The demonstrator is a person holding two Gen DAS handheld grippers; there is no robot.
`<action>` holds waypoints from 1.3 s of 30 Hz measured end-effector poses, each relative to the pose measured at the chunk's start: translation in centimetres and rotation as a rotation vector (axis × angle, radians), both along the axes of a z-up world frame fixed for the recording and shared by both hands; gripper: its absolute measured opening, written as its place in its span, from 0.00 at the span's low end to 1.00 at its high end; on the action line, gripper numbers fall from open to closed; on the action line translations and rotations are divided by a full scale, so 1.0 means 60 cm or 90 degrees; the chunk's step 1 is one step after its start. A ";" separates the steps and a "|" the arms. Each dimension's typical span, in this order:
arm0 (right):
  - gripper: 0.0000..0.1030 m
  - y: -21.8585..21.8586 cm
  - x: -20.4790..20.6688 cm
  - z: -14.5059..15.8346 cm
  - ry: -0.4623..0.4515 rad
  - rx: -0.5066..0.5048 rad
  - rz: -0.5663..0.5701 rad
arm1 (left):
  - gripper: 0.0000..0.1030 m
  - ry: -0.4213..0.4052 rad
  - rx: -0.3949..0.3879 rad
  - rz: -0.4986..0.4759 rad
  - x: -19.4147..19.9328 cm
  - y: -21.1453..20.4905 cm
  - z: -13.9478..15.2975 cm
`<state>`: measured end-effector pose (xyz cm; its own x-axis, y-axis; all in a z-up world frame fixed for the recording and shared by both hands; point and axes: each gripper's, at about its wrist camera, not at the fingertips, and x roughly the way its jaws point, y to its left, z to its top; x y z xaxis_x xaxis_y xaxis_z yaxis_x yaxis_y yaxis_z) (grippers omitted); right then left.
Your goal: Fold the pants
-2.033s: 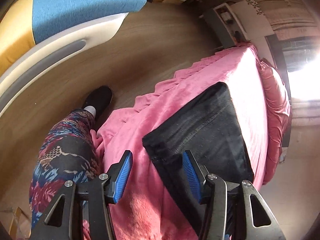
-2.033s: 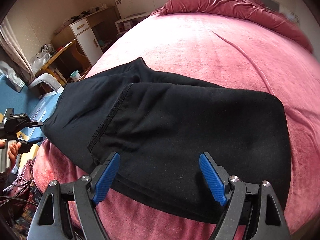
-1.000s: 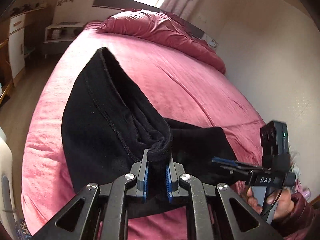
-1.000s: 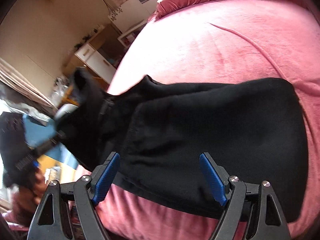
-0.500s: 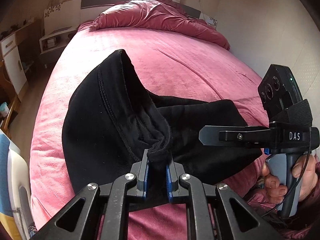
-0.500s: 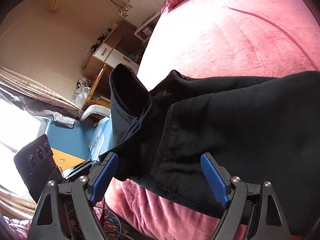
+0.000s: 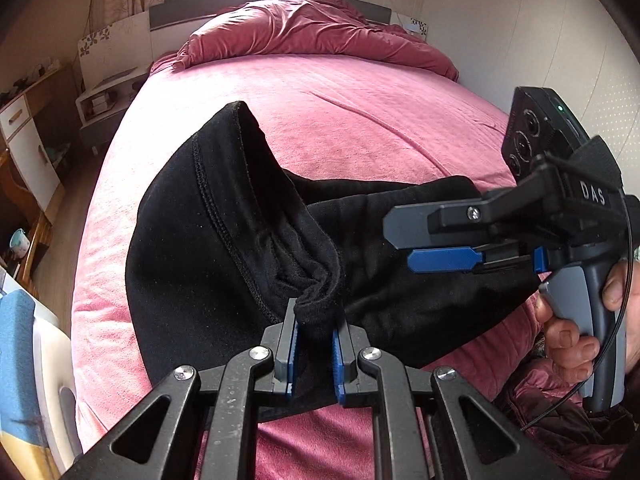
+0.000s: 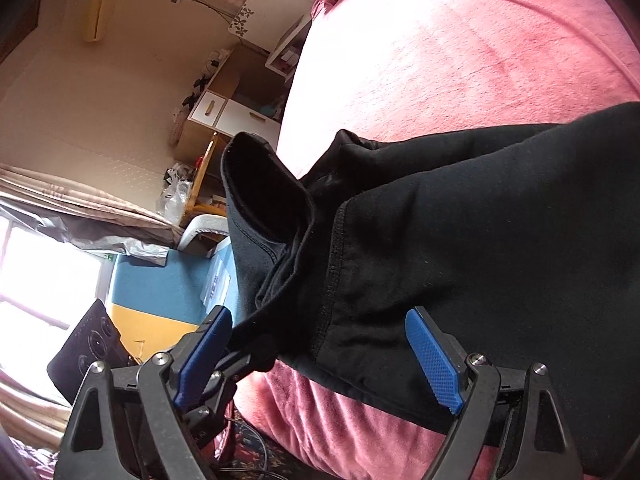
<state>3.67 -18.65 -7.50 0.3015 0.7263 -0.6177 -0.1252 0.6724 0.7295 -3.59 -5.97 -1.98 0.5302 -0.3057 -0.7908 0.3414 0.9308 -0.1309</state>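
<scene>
Black pants point(image 7: 192, 264) lie partly folded on a pink bed point(image 7: 320, 112). My left gripper point(image 7: 314, 332) is shut on a bunched edge of the pants and lifts it, so one end stands up in a peak. The pants also show in the right wrist view point(image 8: 460, 240), where the lifted end rises at the left. My right gripper point(image 8: 320, 356) is open, its jaws standing either side of the near edge of the pants. It also shows in the left wrist view point(image 7: 444, 240), held by a hand at the right.
A rumpled pink duvet point(image 7: 312, 28) lies at the head of the bed. A white bedside shelf point(image 7: 108, 96) and a wooden desk point(image 7: 28, 128) stand to the left. A blue and yellow piece of furniture point(image 8: 160, 292) stands beside the bed.
My left gripper closed on the pants' edge and lifted it, raising one end into a peak. My right gripper stayed open and came lower and closer to the pants' near edge.
</scene>
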 end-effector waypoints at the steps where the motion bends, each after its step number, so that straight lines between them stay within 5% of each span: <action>1: 0.87 0.004 0.004 0.000 0.001 0.004 0.005 | 0.13 0.000 0.000 -0.001 0.000 0.000 0.000; 17: 0.87 0.100 0.078 -0.014 0.034 0.007 0.090 | 0.13 -0.017 -0.043 0.009 -0.005 0.025 0.013; 25: 0.84 0.183 0.124 -0.024 0.039 -0.066 0.153 | 0.13 -0.027 -0.044 0.001 -0.013 0.032 0.019; 27: 0.70 0.205 0.128 -0.024 0.029 -0.101 0.178 | 0.13 -0.031 -0.041 -0.001 -0.015 0.033 0.021; 30: 0.24 0.236 0.131 -0.022 0.016 -0.158 0.214 | 0.14 -0.035 -0.049 -0.001 -0.018 0.051 0.032; 33: 0.16 0.245 0.128 0.003 -0.013 -0.138 0.227 | 0.23 -0.006 -0.180 0.017 -0.015 0.125 0.053; 36: 0.14 0.246 0.126 0.039 -0.041 -0.115 0.226 | 0.32 0.014 -0.343 0.103 -0.014 0.240 0.062; 39: 0.14 0.244 0.116 0.070 -0.064 -0.100 0.234 | 0.32 0.009 -0.362 0.238 -0.017 0.335 0.054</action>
